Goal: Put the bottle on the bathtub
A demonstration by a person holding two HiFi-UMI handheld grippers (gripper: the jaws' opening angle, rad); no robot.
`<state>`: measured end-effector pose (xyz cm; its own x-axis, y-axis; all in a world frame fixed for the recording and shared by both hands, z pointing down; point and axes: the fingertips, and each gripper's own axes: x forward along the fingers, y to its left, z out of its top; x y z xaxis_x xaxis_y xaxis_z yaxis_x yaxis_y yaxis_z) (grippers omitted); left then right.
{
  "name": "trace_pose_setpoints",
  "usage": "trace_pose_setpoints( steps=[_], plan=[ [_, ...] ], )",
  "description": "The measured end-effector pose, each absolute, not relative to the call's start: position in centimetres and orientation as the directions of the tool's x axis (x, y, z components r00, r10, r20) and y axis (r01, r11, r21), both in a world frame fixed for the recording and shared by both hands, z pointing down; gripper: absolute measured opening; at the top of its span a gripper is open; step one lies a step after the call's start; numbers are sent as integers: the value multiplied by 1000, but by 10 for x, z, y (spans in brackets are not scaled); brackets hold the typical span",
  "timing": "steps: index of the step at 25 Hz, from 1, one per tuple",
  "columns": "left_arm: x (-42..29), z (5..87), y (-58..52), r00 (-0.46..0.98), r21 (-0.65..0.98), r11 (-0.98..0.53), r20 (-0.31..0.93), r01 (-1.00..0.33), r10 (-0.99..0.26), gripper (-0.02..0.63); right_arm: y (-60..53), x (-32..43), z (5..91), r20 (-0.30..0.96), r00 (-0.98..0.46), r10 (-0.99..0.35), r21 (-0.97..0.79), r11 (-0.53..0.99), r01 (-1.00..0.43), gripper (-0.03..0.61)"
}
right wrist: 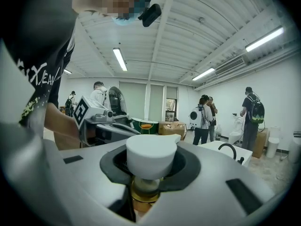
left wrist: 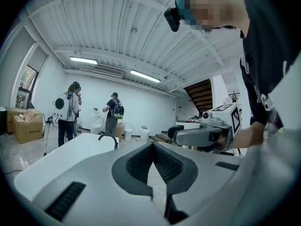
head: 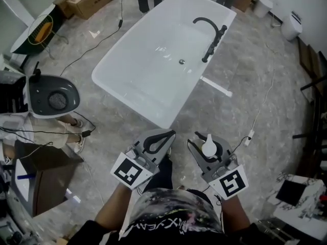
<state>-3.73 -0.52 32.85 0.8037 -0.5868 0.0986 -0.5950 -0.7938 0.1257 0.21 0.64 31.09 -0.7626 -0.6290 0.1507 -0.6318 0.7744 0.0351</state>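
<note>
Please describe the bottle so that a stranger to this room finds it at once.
In front of the white bathtub, the person holds two grippers. The bottle stands in the right gripper; its white cap marks it, while the left gripper is empty.

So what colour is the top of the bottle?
The bottle has a white top; clearest in the right gripper view.

bare floor (head: pixel 225 116) before bathtub (head: pixel 153 70), faucet (head: pixel 214 40) on rim
</note>
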Motion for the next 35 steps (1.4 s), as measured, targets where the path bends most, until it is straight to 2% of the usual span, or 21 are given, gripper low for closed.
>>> trace_pose_setpoints(
  steps=[17,35],
  plan=[
    [-52,367,-117,828,179,-809,137,-560,-543,14,-111,-16,345,199,-729,-655,39,749,-662,103],
    [-27,398,-180,762,146,-748,153,-647,-629,14,-176,-5,381,179,-790,-586,28,806,-592,103]
  ],
)
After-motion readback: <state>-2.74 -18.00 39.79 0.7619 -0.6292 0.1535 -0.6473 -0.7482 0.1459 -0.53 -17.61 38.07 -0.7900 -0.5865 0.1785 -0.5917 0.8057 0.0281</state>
